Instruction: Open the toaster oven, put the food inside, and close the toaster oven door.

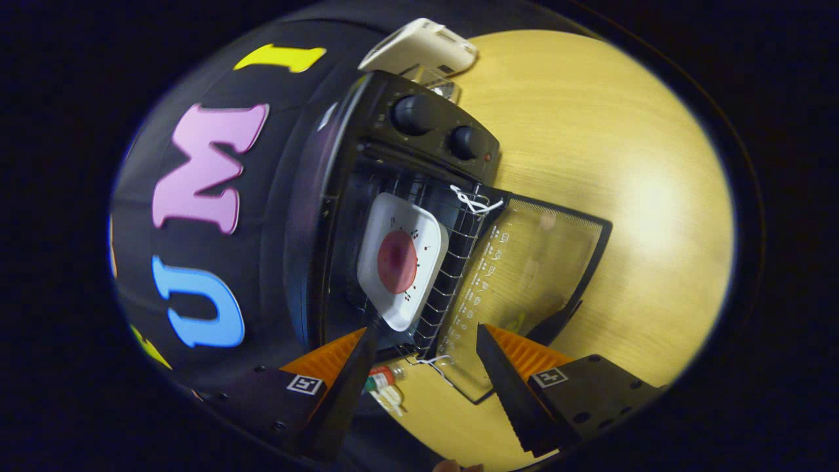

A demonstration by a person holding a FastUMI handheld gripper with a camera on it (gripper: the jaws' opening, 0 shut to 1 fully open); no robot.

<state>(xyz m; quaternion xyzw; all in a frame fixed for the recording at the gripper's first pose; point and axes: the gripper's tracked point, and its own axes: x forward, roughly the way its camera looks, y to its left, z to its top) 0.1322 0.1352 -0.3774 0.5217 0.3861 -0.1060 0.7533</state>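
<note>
The view is rolled sideways. A black toaster oven (367, 151) with two knobs stands on the wooden table, its glass door (524, 288) folded down flat toward me. Inside, on the pulled-out wire rack (452, 275), rests a white square plate (419, 229) carrying a round reddish piece of food (397, 261). My gripper (426, 337) hovers open just in front of the rack's near edge, with nothing between its fingers. The plate lies beyond the fingertips; the door lies under and beyond the right finger (505, 367).
A white appliance (423, 46) sits behind the oven. White string is tied on the rack at both front corners (473, 200). A small bottle (383, 380) lies on the table near the left finger. Bare wooden tabletop (623, 164) spreads beyond the door.
</note>
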